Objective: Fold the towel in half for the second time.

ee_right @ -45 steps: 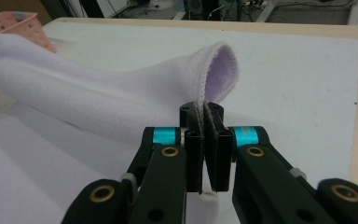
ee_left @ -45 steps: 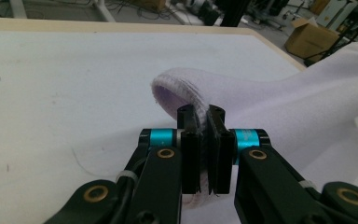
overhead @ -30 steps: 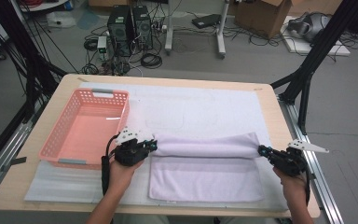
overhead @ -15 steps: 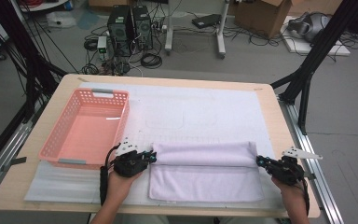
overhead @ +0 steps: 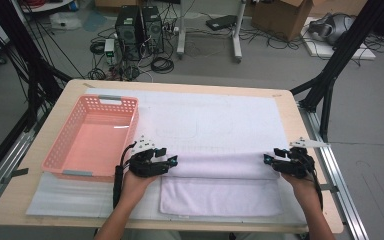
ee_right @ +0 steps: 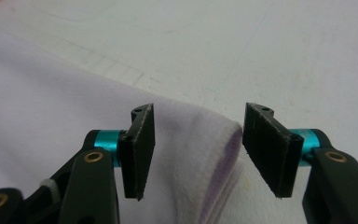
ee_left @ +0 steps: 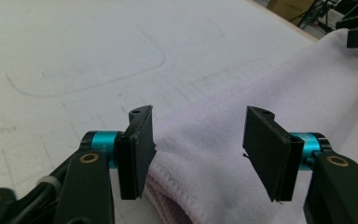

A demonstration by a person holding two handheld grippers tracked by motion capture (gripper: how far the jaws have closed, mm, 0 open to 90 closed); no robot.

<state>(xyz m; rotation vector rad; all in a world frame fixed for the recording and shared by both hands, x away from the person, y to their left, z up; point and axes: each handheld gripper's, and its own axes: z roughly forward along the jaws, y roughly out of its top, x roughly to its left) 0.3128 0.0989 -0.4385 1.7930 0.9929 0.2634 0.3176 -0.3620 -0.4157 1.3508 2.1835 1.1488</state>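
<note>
Left gripper view: my left gripper [ee_left: 198,154] has just been spreading its jaws, and the towel [ee_left: 261,107] fold lies between them, unpinched. My right gripper [ee_right: 198,149] has just been opening too, astride the other folded corner. The towel lies folded on the white mat [overhead: 220,120] at the table's near edge. I judge a pad could snag the pile as I withdraw and drag the fold open. Farther off, the pink basket [overhead: 60,150] waits.

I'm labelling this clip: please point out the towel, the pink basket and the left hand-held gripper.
towel [overhead: 220,195]: high view, flat lower layer.
pink basket [overhead: 64,141]: high view, left wall.
left hand-held gripper [ee_left: 198,135]: left gripper view, midway between its open fingertips.
</note>
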